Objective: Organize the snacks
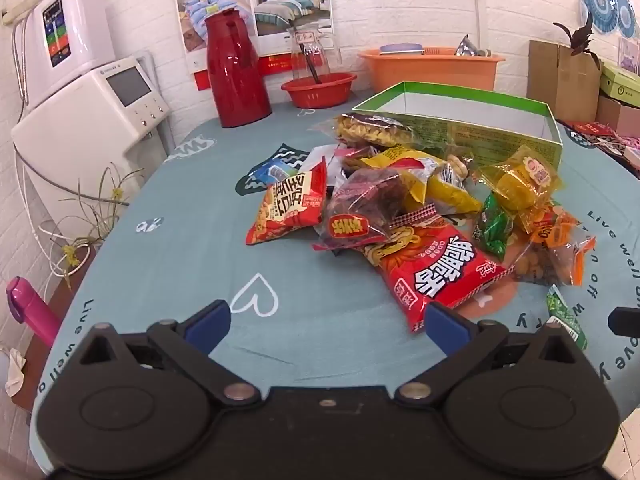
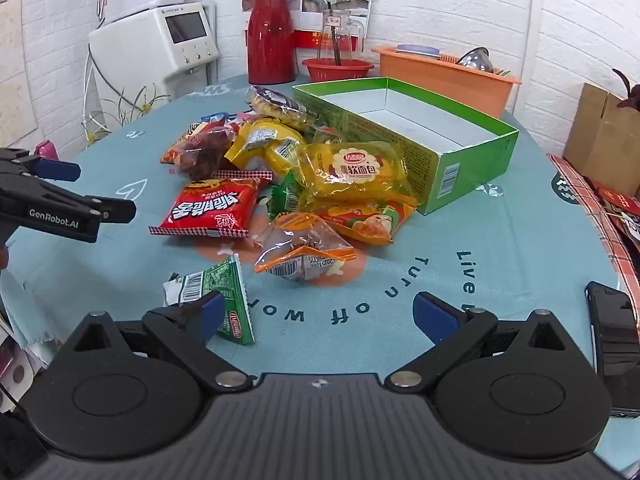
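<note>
Only the right wrist view shows a black phone (image 2: pixel 612 344) lying at the table's right edge, and the left gripper (image 2: pixel 60 196) from the side, reaching in low over the cloth from the left. Only the left wrist view shows a pink bottle (image 1: pixel 30 312) beyond the table's left edge.

The right gripper (image 2: pixel 320 316) hovers low over the teal cloth (image 2: pixel 500 248), fingers spread wide and empty; its left pad (image 2: pixel 210 314) sits in front of a green packet (image 2: pixel 224 292) lying apart from the pile. In its own view the left gripper (image 1: pixel 328 320) is likewise splayed and holds nothing, its right pad (image 1: pixel 446 322) overlapping the near corner of a red noodle bag (image 1: pixel 436 276).

The snack pile (image 2: pixel 300 184) lies mid-table: an orange-edged packet (image 2: pixel 304 254) nearest, the red bag (image 2: pixel 212 210) to its left, a yellow bread pack (image 2: pixel 352 172) on top beside the box. The green box (image 2: pixel 440 148) stands open just behind the pile, touching it, its white inside bare.

Farther back stand a red flask (image 2: pixel 272 36), a red bowl (image 2: pixel 338 68) and an orange tub (image 2: pixel 444 72) against the white brick wall
</note>
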`<state>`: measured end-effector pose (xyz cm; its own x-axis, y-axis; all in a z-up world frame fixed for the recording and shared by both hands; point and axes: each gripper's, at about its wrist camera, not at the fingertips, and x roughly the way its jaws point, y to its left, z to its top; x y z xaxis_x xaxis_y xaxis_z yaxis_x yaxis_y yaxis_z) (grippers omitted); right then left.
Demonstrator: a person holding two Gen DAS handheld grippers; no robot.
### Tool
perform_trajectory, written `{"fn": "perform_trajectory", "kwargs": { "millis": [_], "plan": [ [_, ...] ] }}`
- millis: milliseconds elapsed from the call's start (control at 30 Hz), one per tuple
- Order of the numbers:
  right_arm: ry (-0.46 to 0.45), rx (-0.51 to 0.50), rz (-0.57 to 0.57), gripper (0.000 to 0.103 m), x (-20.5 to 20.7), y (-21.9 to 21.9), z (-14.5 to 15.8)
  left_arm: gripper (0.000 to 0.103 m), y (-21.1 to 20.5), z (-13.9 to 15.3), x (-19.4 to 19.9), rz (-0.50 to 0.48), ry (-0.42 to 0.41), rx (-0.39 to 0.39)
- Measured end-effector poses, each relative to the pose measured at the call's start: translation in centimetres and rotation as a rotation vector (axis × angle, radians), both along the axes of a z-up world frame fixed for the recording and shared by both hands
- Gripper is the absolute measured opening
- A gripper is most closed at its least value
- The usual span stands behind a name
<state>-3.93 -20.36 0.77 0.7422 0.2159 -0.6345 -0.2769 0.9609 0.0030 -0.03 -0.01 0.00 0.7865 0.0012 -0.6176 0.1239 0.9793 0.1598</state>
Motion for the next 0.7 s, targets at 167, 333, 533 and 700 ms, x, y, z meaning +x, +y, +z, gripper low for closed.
{"fn": "perform_trajectory", "kwargs": {
  "millis": [167, 333, 533, 700],
  "plan": [
    [-0.008, 0.01, -0.01, 0.103, -0.2, -0.1, 0.1, 0.103, 0.0, 0.1, -0.1, -0.003, 0.007, -0.004],
    [0.002, 0.015, -0.003, 0.103, -0.3, 0.4, -0.2, 0.103, -0.2, 0.1, -0.1, 0.005, 0.012, -0.003],
    [0.005, 0.007, 0.009, 0.103, -0.4, 0.8, -0.2, 0.103, 0.1, -0.1, 0.0, -0.008, 0.012, -0.009],
    [0.001, 0.006, 0.013, 0.103, -0.5, 0.9, -0.1, 0.103, 0.0, -0.1, 0.0, -0.01, 0.011, -0.009]
  ]
}}
